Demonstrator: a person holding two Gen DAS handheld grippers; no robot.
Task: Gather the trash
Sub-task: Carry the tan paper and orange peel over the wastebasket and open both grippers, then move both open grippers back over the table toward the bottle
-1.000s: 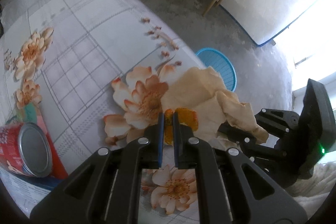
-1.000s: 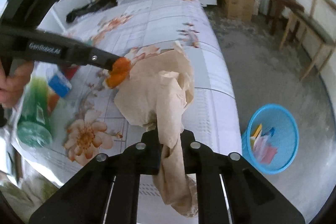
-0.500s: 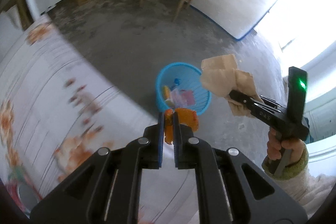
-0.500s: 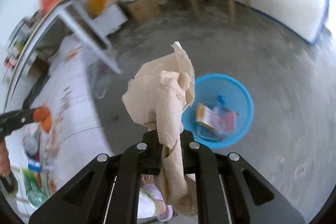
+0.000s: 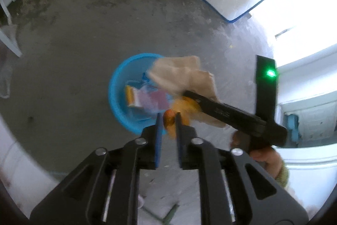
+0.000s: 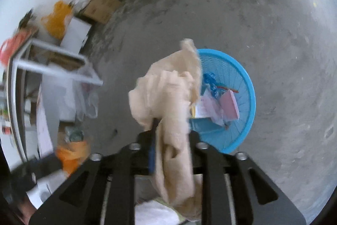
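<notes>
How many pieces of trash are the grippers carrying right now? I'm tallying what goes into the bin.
2. An orange peel sits between the left gripper's opening jaws; a crumpled beige paper between the right gripper's, both above the blue basket.

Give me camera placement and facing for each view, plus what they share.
Left wrist: rides the left gripper, facing down at the blue basket on the floor; its jaws have just been opening around the orange peel; the right gripper and the hand holding it show.
Right wrist: rides the right gripper, facing down at the basket; its jaws have just been opening, the crumpled brown paper between them.
Shared: basket, paper.
</notes>
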